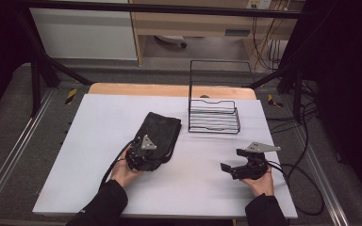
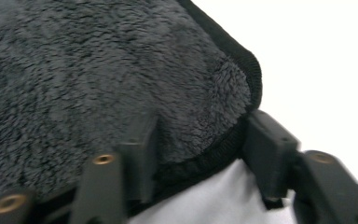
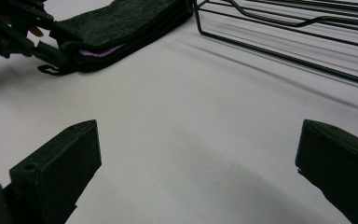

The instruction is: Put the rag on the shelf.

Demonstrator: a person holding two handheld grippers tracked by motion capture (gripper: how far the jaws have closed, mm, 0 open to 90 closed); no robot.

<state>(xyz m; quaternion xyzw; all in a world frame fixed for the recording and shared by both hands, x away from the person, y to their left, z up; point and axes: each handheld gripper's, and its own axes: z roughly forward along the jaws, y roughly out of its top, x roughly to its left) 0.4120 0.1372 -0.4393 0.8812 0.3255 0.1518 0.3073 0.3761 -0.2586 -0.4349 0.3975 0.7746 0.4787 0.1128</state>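
A dark grey folded towel (image 1: 158, 132) lies on the white table, left of centre; its fluffy pile fills the left gripper view (image 2: 98, 84). My left gripper (image 1: 151, 159) is at the towel's near end. Its jaws stand either side of one hemmed corner (image 2: 203, 149); they touch the cloth, which lies flat and is not bunched between them. My right gripper (image 1: 231, 160) hovers low over bare table at the right, wide open with nothing between its fingers (image 3: 198, 158). From there the towel (image 3: 121, 23) and the left gripper (image 3: 42, 46) show at upper left, with a pink layer inside the fold.
A black wire rack (image 1: 214, 117) with a tall back frame stands behind and right of the towel; its bars cross the right gripper view (image 3: 284, 37). The white table top (image 1: 122, 188) has free room in front. Cables trail off the right edge.
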